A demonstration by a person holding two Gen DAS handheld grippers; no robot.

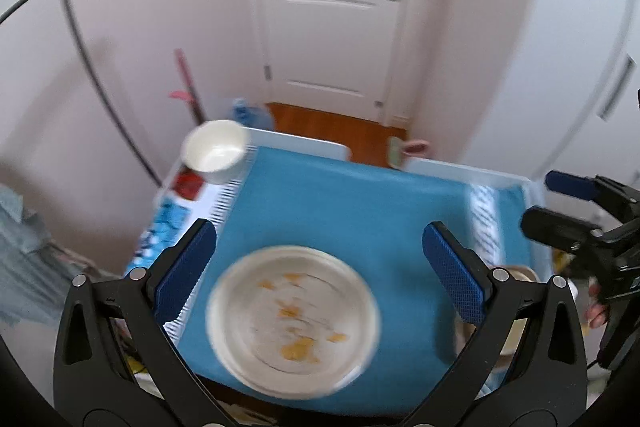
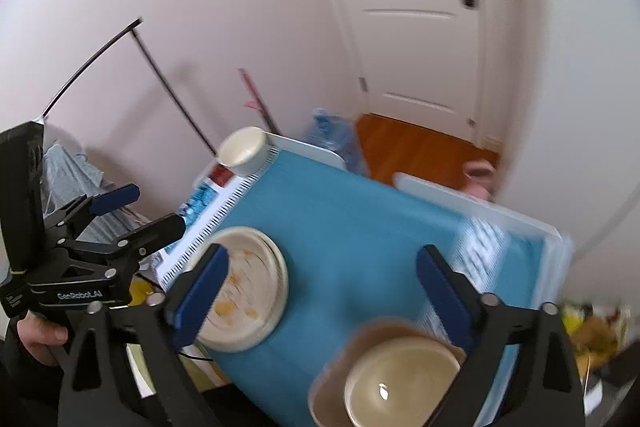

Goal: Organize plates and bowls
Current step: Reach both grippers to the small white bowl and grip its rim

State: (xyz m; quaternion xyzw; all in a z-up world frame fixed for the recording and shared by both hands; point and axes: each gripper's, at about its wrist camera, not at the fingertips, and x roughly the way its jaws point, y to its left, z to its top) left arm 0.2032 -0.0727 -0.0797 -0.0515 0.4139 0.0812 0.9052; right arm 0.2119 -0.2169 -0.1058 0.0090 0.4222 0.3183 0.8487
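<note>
A cream plate (image 1: 292, 319) (image 2: 244, 291) with orange food scraps lies on the blue mat (image 1: 360, 207) (image 2: 352, 227), below and between the fingers of my left gripper (image 1: 320, 259), which is open and empty. A white bowl (image 1: 216, 151) (image 2: 244, 147) stands at the table's far left corner. A cream bowl (image 2: 400, 379) sits on a brown dish (image 2: 332, 387) at the near right, just under my right gripper (image 2: 320, 283), also open and empty. Each gripper shows in the other's view: the right one (image 1: 560, 207) and the left one (image 2: 156, 209), held by a hand (image 2: 36, 335).
A white table (image 2: 440, 187) carries the mat. Behind it are a white door (image 1: 332, 7), wooden floor (image 1: 336, 127), a pink-handled broom (image 1: 186, 83) and a blue water bottle (image 2: 332, 131). A black rack (image 1: 80, 27) with hanging cloth stands left. Clutter (image 2: 592, 331) lies at the right.
</note>
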